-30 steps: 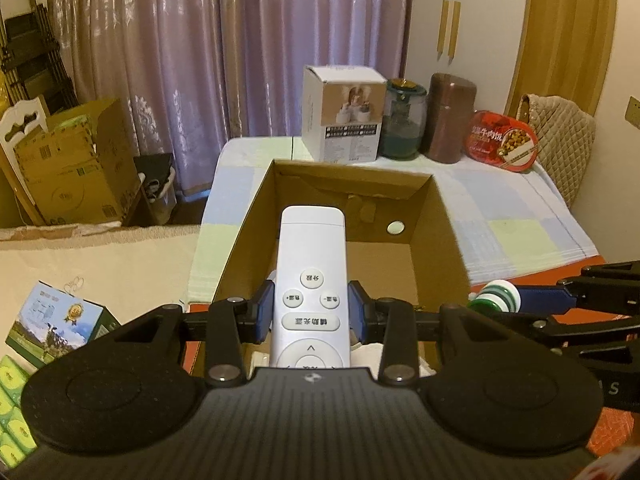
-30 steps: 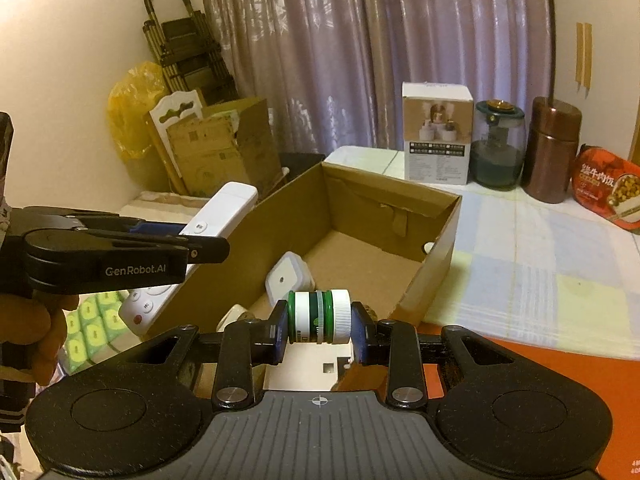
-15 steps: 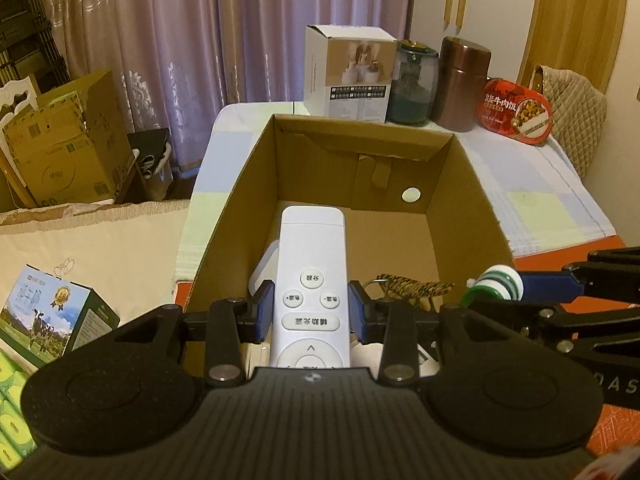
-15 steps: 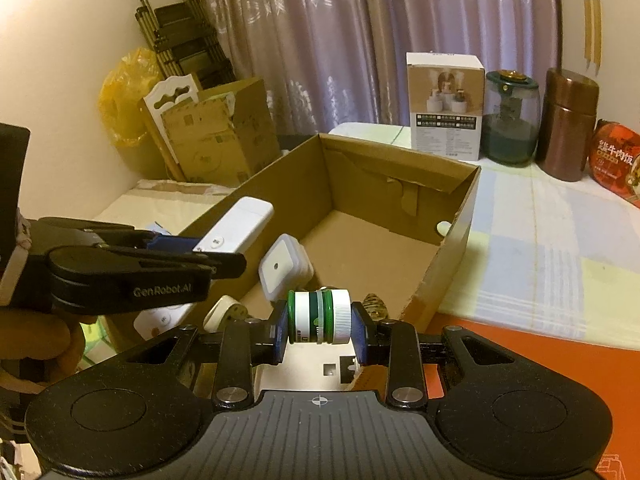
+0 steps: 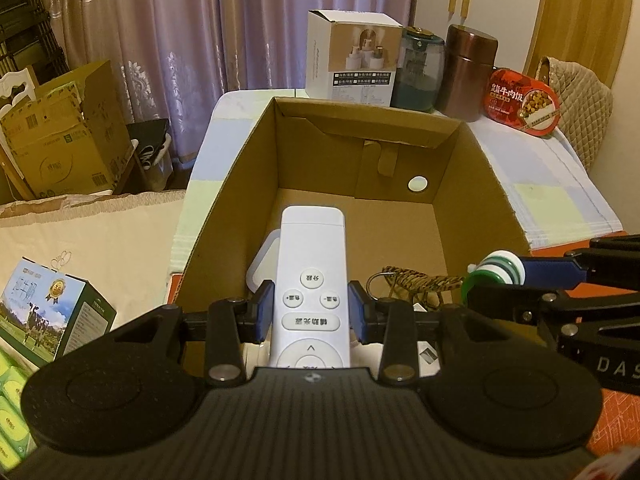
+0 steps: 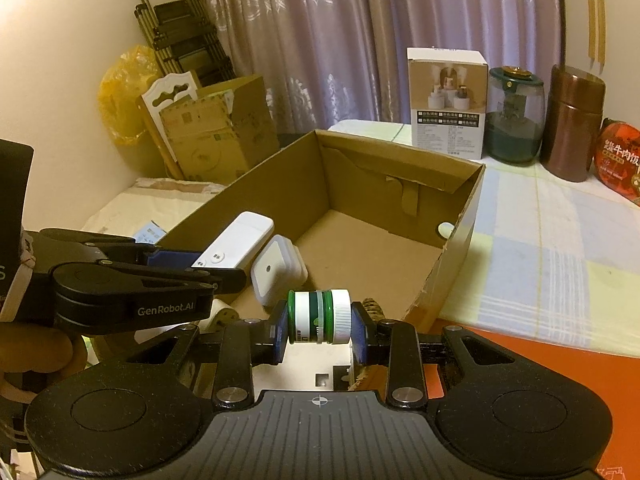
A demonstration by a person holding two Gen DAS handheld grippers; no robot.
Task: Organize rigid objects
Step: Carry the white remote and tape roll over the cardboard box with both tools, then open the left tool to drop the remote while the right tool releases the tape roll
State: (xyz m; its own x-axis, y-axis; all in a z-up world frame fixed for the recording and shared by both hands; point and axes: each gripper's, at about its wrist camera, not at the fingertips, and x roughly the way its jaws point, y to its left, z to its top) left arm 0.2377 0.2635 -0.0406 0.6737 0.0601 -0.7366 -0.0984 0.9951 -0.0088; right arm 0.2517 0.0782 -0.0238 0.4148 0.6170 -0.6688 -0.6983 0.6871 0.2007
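**Both grippers loaded over the box**

I am holding both tools above the near end of the open cardboard box (image 5: 484,184). My left gripper (image 5: 311,317) is clamping a white remote (image 5: 310,280) by its sides, pointing into the box. My right gripper (image 6: 319,330) is pinching a small green-and-white jar (image 6: 319,317) end to end.

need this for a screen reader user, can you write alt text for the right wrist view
The right gripper holds a small green and white bottle sideways over the near end of an open cardboard box. At left, the left gripper holds a white remote above a white square container in the box.
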